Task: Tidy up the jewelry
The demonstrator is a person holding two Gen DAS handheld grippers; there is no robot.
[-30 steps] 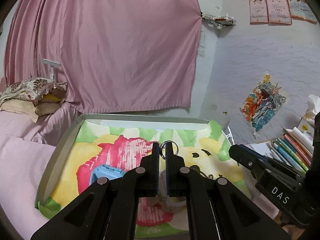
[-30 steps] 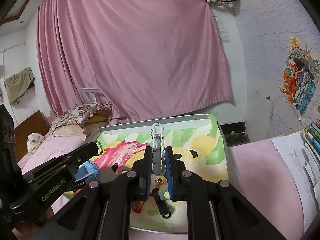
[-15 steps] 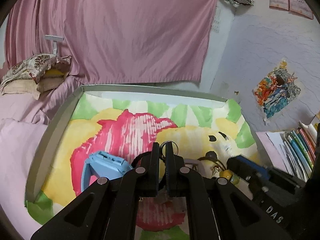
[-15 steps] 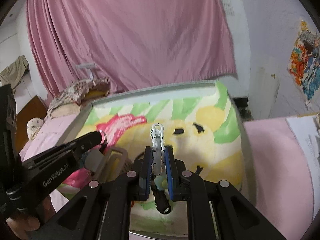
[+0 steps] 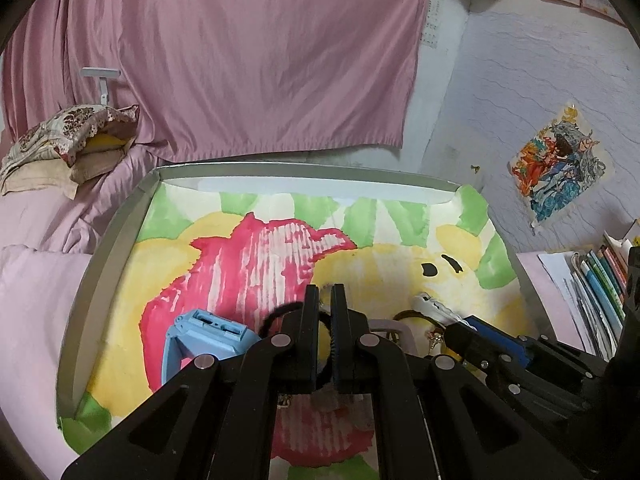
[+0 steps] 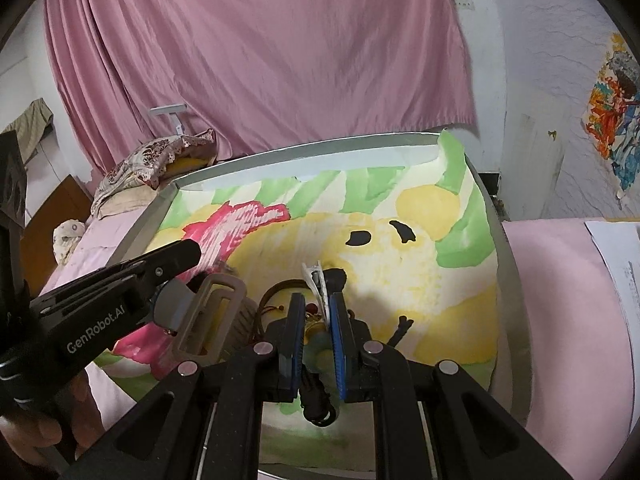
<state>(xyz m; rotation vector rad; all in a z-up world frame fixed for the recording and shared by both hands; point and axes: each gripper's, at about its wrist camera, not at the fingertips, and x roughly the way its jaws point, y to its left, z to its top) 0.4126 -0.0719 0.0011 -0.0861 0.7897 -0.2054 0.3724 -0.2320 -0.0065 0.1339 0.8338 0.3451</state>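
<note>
Pink curtain (image 5: 240,60) fills the upper half of both views; below it a metal tray (image 5: 108,248) lined with a cartoon-print cloth (image 5: 280,240) takes the lower centre.

Left gripper (image 5: 325,292), left view, lower centre: jaws nearly together, only a narrow slot between the pads. A black cord (image 5: 280,312) loops out to the left of the fingers and appears to run into the slot; the pinch itself is hidden, so whether it is held cannot be told. Blue box (image 5: 204,340) lies on the cloth at lower left of that frame, just beside the left finger.

Right gripper (image 6: 316,300), right view, lower centre: jaws spread a little, blue pads visible. White hair clip (image 6: 316,280) sits tilted between the fingertips, leaning against the right pad; probably resting there and not clamped. Beads and a small jewelry heap (image 6: 312,320) lie on the cloth between and below the jaws, with a brown cord loop (image 6: 276,292) to their left. Beige box (image 6: 208,312) stands at centre left of the right view, touching the left gripper's tip.

Writing: "GenRobot.AI" on the left gripper's arm, lower left of the right view.
</note>
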